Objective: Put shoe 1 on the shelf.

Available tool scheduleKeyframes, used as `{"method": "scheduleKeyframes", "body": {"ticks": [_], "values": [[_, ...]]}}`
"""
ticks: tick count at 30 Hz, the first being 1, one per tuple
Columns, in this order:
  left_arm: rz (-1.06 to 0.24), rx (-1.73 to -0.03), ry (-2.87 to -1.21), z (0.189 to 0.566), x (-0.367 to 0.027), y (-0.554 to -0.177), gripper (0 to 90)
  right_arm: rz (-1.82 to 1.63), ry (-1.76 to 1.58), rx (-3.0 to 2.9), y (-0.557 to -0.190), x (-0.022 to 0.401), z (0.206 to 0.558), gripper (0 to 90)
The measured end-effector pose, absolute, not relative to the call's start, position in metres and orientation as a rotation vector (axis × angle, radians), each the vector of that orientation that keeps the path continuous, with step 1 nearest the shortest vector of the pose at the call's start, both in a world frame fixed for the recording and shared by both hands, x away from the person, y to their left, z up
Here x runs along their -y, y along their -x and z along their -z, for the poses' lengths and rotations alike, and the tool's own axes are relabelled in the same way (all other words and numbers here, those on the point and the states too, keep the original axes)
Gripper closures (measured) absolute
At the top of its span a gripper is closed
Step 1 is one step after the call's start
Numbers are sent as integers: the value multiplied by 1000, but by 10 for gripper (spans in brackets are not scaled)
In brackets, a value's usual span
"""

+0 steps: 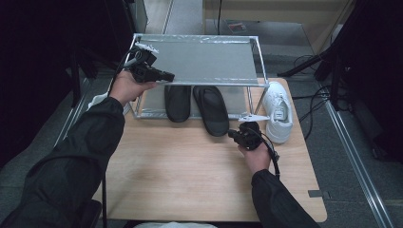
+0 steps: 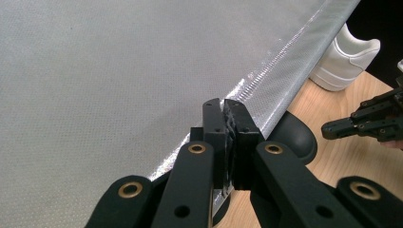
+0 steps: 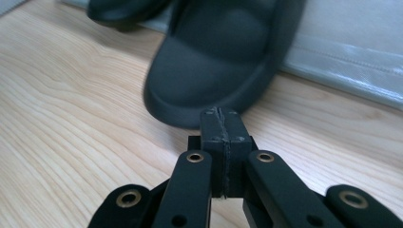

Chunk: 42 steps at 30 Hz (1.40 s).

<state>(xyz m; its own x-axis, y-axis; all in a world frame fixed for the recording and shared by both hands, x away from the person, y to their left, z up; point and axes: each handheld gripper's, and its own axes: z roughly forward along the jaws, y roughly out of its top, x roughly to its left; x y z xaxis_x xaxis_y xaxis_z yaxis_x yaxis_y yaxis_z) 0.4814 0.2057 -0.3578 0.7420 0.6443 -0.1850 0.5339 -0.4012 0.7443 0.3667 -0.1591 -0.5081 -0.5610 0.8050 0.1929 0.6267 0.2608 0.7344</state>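
Observation:
A metal-framed rack with a grey fabric top shelf (image 1: pixel 204 59) stands at the table's far side. Two black slippers lie on its lower shelf, the left one (image 1: pixel 177 102) tucked in and the right one (image 1: pixel 211 111) reaching out onto the table. My left gripper (image 1: pixel 166 76) is shut and held over the top shelf's front left edge (image 2: pixel 266 90), with nothing seen between the jaws (image 2: pixel 223 105). My right gripper (image 1: pixel 231 134) is shut just above the table, and its tip (image 3: pixel 219 114) points at the near end of the right slipper (image 3: pixel 214 61), a short gap away.
A white sneaker (image 1: pixel 278 111) stands on the wooden table (image 1: pixel 190 166) right of the rack, also seen past the shelf edge as the white sneaker (image 2: pixel 347 59). Cables lie on the floor at the right. The table's near half offers free room.

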Motion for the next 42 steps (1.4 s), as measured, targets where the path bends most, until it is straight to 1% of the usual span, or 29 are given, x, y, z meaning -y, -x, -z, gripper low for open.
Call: {"method": "scheduleKeyframes", "body": {"ticks": [4, 8, 26, 37, 42], "values": [[-157, -894, -2082, 358, -206, -482, 885, -1160, -1368, -2321, -368, 163, 514, 900], [-156, -898, -2082, 358, -206, -482, 885, -1174, -1361, -2312, -371, 157, 516, 900], [-156, -898, -2079, 359, -206, -482, 885, -1201, -1347, -2311, -394, 112, 520, 900], [-145, -897, -2063, 360, -208, -482, 884, -1174, -1309, -2336, -409, 77, 519, 900], [-145, -898, -2061, 360, -209, -482, 874, -1188, -1324, -2329, -415, 71, 519, 900]]}}
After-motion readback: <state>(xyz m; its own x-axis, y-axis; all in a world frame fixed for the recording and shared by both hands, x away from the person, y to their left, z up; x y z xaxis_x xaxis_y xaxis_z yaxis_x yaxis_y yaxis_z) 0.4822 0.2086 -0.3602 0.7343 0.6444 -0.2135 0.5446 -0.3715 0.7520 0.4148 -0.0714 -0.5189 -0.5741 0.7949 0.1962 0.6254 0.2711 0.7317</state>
